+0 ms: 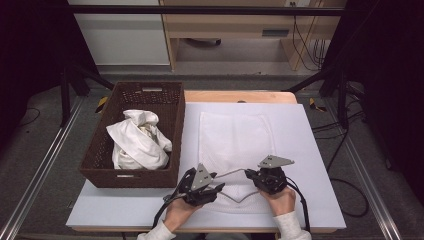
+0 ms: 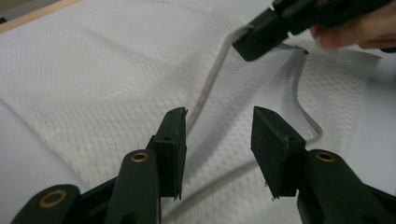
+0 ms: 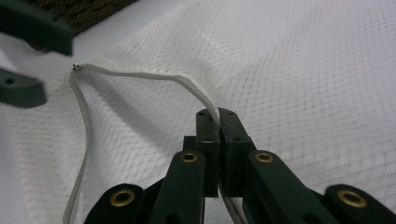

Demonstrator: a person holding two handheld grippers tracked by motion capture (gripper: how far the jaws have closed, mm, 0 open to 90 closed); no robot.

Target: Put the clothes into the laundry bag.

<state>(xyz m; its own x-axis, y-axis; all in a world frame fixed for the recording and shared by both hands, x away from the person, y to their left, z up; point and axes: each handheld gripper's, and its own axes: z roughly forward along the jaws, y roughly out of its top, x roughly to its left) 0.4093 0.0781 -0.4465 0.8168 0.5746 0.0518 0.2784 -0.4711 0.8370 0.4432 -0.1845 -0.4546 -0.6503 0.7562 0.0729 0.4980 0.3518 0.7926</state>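
Bag: white mesh laundry bag (image 1: 235,145), light, limp, near the worktop's front edge.
Hold: grey zipper edge (image 3: 140,74).
Right claw (image 3: 218,122): clamped on it.
Left claw (image 2: 218,135): half wide, empty.

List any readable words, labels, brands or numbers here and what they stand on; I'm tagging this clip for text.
None can be read.
White mesh laundry bag with the grey zipper: no print visible.
Dark brown woven basket: pale tags at its ends, too small to read.
Black two-jaw grippers, left and right: no markings.

A brown wicker basket (image 1: 172,131) is walling off the worktop's (image 1: 310,165) left side, while the far and right stretches are lying open.
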